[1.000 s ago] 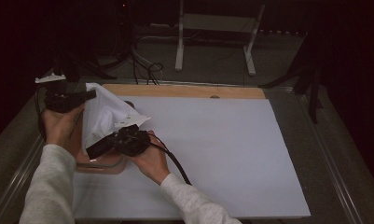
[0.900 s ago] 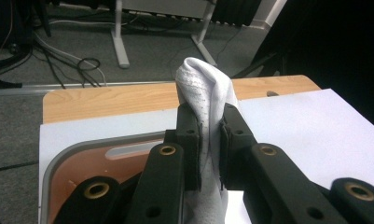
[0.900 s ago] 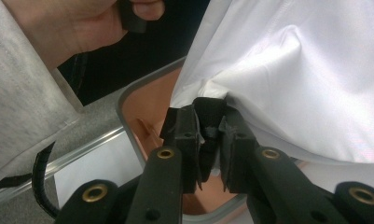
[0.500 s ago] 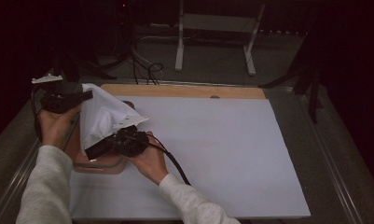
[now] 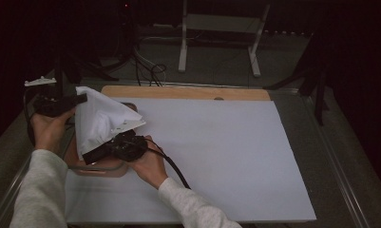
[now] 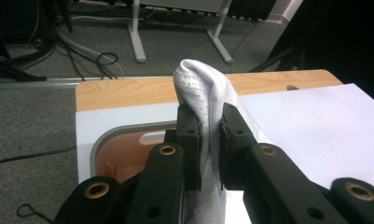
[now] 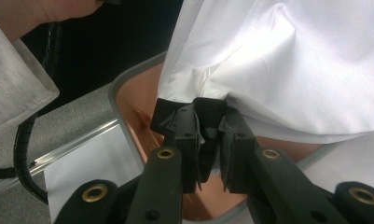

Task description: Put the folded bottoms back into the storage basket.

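Note:
A white cloth (image 5: 100, 121) hangs spread between my two grippers above a shallow orange tub with a grey rim (image 5: 100, 167) at the table's left. My left gripper (image 5: 80, 99) is shut on the cloth's upper corner. In the left gripper view the cloth (image 6: 201, 88) bunches up between the pads of my left gripper (image 6: 210, 135). My right gripper (image 5: 92, 155) is lower and nearer, shut on the cloth's bottom edge. In the right gripper view the right gripper (image 7: 208, 128) pinches the hem of the cloth (image 7: 296, 60) over the tub's rim (image 7: 121, 119).
A white sheet (image 5: 216, 156) covers most of the table, and a wooden board's edge (image 5: 188, 92) shows at the far side. On the floor beyond stand a white metal frame (image 5: 216, 42) and loose cables (image 5: 150, 71). A metal rail (image 5: 340, 171) runs along the right side.
The cloth's folds have shifted a little between the grippers. Both hands stay about where they were, and both grips hold.

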The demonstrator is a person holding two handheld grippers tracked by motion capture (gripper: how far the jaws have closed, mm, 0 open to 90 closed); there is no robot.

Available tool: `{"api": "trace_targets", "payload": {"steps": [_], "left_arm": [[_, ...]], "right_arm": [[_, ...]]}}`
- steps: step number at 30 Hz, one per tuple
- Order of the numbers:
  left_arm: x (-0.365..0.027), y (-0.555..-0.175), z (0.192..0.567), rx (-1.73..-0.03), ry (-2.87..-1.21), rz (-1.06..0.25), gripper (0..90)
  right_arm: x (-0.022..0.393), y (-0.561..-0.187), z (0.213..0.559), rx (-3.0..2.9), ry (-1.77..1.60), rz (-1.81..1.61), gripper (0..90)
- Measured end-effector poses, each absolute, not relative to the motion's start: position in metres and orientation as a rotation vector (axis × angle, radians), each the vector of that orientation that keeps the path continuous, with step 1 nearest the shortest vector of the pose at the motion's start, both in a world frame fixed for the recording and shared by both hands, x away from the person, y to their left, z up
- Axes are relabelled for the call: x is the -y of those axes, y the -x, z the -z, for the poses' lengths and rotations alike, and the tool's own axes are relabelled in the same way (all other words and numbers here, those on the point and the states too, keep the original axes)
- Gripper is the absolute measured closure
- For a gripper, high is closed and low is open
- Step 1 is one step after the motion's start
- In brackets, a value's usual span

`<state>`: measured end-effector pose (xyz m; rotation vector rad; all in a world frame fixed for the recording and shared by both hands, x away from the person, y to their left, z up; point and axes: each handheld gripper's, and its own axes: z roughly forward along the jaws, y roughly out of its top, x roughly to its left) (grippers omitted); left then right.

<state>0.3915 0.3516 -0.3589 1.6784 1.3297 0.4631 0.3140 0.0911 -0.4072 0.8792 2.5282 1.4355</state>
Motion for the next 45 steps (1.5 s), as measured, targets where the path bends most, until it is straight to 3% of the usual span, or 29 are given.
{"api": "trace_targets", "payload": {"steps": [13,14,16,18,20,24,29,45], "left_arm": [[-0.360,-0.390,0.363,-1.391,-1.677,-0.514,80.3],[-0.360,-0.389,0.365,-1.426,-1.650,-0.564,74.3],[-0.361,-0.392,0.370,-1.507,-1.604,-0.585,36.9],[-0.359,-0.393,0.374,-1.541,-1.587,-0.616,20.5],[-0.358,-0.392,0.378,-1.533,-1.592,-0.619,15.3],[-0.357,-0.392,0.385,-1.521,-1.618,-0.591,2.8],[-0.353,-0.389,0.386,-1.473,-1.627,-0.609,0.4],[-0.329,-0.374,0.384,-1.311,-1.676,-0.626,0.4]], "right_arm": [[-0.102,-0.313,0.415,-2.554,-0.871,-1.421,78.2],[-0.103,-0.314,0.416,-2.555,-0.877,-1.410,73.2],[-0.103,-0.319,0.423,-2.562,-0.885,-1.443,44.8],[-0.099,-0.320,0.429,-2.554,-0.885,-1.390,37.4],[-0.092,-0.320,0.432,-2.513,-0.884,-1.385,28.1],[-0.080,-0.321,0.436,-2.452,-0.848,-1.354,17.7],[-0.070,-0.318,0.437,-2.445,-0.800,-1.354,13.7],[-0.040,-0.317,0.429,-2.429,-0.797,-1.386,13.1]]}}
